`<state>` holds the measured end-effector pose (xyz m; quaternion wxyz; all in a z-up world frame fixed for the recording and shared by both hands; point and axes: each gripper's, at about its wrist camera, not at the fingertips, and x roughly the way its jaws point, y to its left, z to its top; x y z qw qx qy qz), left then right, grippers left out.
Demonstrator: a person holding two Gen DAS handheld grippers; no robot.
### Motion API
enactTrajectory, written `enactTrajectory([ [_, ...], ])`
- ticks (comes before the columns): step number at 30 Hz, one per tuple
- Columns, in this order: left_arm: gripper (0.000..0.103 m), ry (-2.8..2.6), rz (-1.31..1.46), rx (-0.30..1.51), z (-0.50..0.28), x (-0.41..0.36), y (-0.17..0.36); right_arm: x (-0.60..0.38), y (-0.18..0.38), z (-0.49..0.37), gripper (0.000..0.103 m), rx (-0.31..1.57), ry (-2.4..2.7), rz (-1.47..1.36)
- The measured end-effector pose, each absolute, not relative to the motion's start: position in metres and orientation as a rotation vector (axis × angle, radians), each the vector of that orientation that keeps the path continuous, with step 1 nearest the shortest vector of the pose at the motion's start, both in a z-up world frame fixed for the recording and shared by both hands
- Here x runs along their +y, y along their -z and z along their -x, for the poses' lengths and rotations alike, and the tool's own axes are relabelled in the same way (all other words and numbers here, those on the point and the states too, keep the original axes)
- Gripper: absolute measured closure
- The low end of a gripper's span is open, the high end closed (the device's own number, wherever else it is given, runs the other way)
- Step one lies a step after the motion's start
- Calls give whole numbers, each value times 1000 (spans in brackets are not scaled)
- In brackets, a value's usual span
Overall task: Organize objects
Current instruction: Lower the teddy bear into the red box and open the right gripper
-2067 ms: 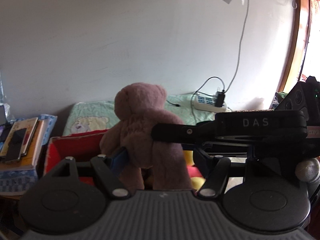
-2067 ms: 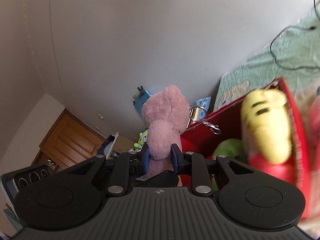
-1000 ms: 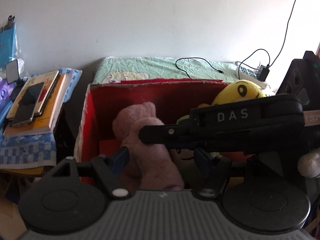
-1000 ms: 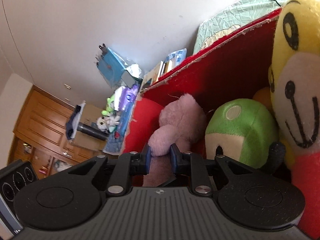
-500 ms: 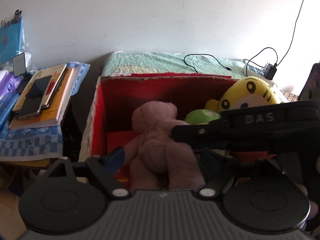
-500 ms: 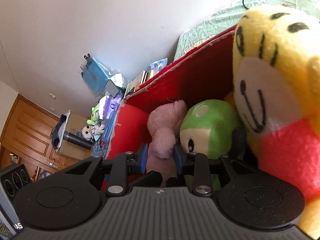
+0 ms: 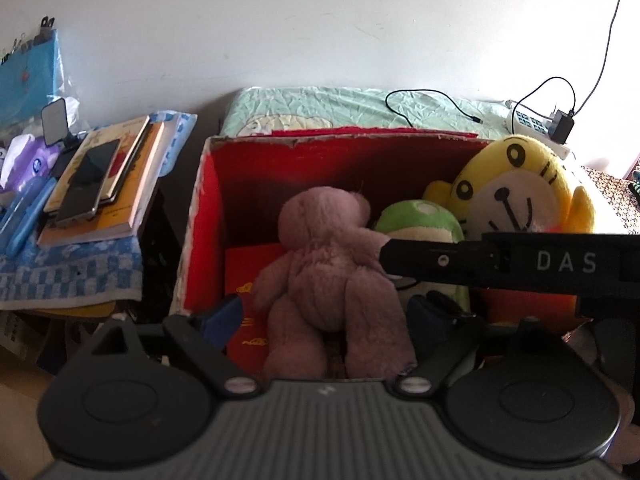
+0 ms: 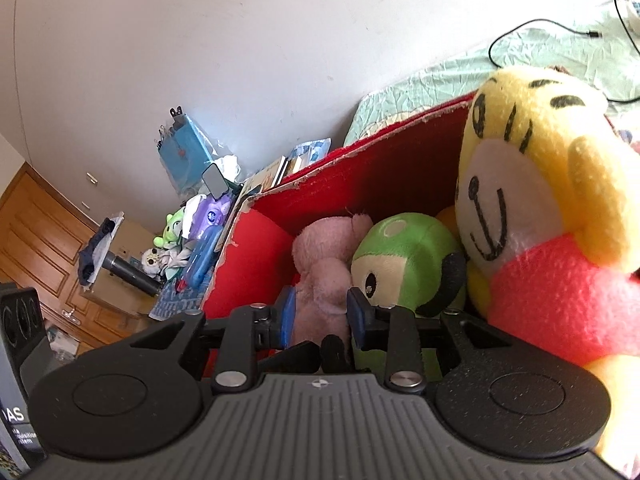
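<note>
Fingers first: the left gripper (image 7: 326, 314) stands spread wide, its blue pads clear on either side of the pink bear's (image 7: 332, 280) legs, having just been opening; the right gripper (image 8: 320, 316) has just eased apart a little, its pads flanking the bear's arm closely, and whether they still press I cannot tell; the pads sit right at the fur.

Now the scene, big to small: the red box (image 7: 200, 216) sits in front of the bed (image 7: 320, 108), open-topped; inside it, the yellow tiger plush (image 7: 516, 188) fills the right end, the green plush (image 7: 420, 220) sits in the middle, and the bear stands upright against it, back to the left camera, with a red packet (image 7: 248, 272) on the box floor beside it.

My read: the bear is placed, and this is the release; doing it well means opening the right pads clear of the fur before pulling back, then lifting both grippers straight out, so nothing snags and tips the bear or drags the green plush.
</note>
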<state>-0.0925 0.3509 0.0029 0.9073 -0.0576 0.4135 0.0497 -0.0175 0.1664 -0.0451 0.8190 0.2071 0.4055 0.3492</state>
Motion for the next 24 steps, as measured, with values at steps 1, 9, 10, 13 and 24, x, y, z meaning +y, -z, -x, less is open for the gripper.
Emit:
enactTrajectory([
  [1, 10, -108, 118, 856, 93, 351, -3, 166, 44, 19, 71, 856, -741, -434],
  [9, 7, -143, 114, 863, 97, 345, -7, 159, 38, 31, 71, 807, -723, -436],
  [10, 7, -147, 113, 862, 98, 345, -8, 157, 38, 31, 71, 806, -722, -440],
  [13, 7, -158, 106, 858, 100, 341, -11, 152, 38, 34, 71, 815, -723, -466],
  [24, 4, -187, 73, 829, 117, 323, -28, 138, 30, 54, 71, 798, -721, -506],
])
